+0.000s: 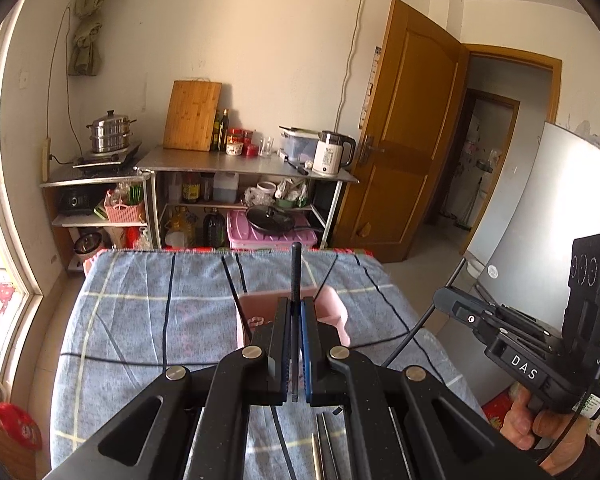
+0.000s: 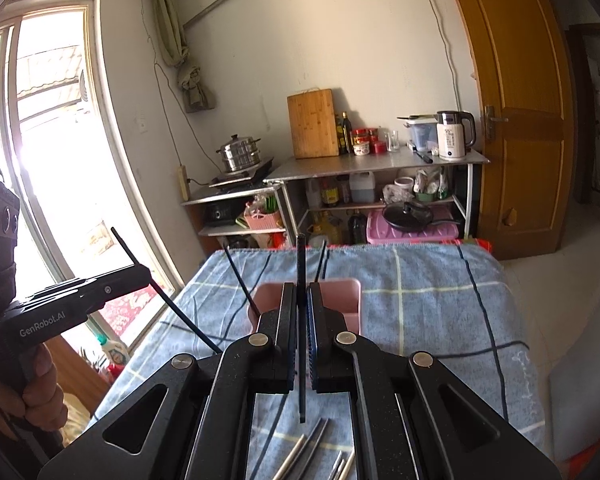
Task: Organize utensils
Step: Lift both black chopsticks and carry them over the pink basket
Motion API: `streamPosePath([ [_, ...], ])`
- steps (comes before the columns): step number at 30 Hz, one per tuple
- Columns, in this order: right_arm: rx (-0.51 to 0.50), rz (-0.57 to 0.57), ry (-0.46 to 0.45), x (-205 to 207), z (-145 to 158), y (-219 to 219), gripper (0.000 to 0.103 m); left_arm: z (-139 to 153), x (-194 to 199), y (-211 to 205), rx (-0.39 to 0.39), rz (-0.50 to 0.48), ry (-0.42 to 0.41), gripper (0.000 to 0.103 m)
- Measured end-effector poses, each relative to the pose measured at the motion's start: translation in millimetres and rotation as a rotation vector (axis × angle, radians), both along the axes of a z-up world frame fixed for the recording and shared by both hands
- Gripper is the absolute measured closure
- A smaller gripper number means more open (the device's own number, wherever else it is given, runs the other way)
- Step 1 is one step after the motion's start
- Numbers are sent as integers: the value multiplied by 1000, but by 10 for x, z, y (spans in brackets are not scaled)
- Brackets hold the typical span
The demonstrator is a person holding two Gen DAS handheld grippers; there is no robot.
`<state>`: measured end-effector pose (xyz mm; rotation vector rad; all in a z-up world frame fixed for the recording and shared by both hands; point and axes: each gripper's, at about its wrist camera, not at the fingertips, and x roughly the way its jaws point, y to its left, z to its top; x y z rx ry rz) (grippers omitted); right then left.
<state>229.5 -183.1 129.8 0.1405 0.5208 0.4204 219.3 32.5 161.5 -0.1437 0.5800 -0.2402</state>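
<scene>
A table (image 2: 440, 280) draped in a blue plaid cloth (image 1: 140, 300) fills the lower middle of both views. On the cloth, at centre frame, stands a pink utensil holder (image 2: 340, 292), partly hidden. Near the bottom edge lie several metal chopsticks (image 2: 300, 452), side by side and pointing up the frame. Thin dark lines cross the cloth; whether these are black chopsticks or printed stripes is hard to tell.
</scene>
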Motion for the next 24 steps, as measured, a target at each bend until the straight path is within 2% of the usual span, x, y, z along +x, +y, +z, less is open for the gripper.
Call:
streamPosePath([
  [7, 15, -6, -36, 225, 208, 85, 98, 200, 282, 86, -2, 25, -14, 99],
  [12, 43, -17, -54, 398, 294, 119, 98, 195, 518, 154, -5, 43, -3, 99],
  [19, 75, -26, -48, 620, 217, 199, 98, 18, 765, 223, -40, 51, 32, 99],
  [24, 81, -25, 1, 762, -33, 263, 98, -263, 908, 267, -61, 53, 83, 99],
])
